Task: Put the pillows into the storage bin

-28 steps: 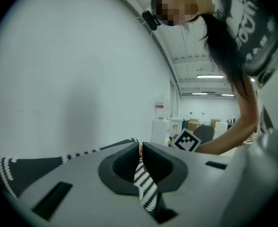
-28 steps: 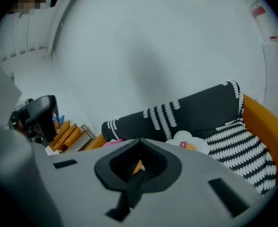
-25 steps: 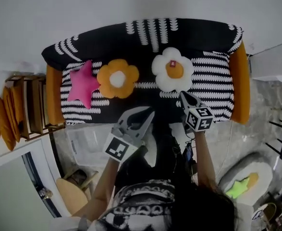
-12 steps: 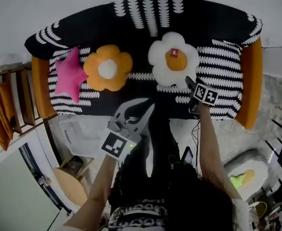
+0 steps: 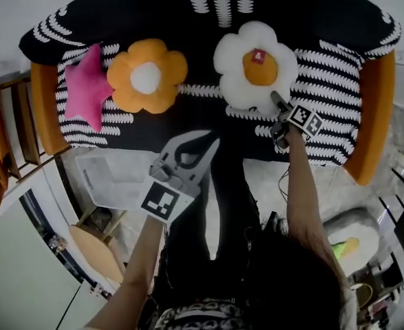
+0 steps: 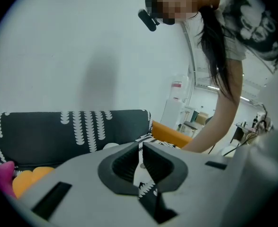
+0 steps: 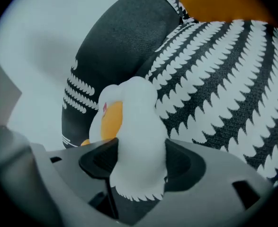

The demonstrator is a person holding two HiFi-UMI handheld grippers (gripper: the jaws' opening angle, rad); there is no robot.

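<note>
Three pillows lie on the black-and-white sofa (image 5: 325,67): a pink star (image 5: 88,88), an orange flower (image 5: 146,75) and a white flower with an orange centre (image 5: 255,64). My right gripper (image 5: 276,100) is at the white flower's lower right petal. In the right gripper view that petal (image 7: 134,126) fills the gap between the pads of the right gripper (image 7: 138,162), whose jaws are opening. My left gripper (image 5: 212,141) hangs in front of the sofa's edge, shut and empty, and its jaws (image 6: 139,157) almost touch. The white storage bin (image 5: 339,222) at lower right holds a green star pillow.
The sofa has orange armrests (image 5: 374,115) at both ends. A wooden shelf (image 5: 9,136) stands to the left. A clear plastic bag (image 5: 112,177) and a round wooden stool (image 5: 91,253) are on the floor at left. The person's head hides part of the bin.
My right gripper has moved forward from the sofa's front edge to the white flower pillow, and its jaws have spread around a petal. The left gripper has stayed in place.
</note>
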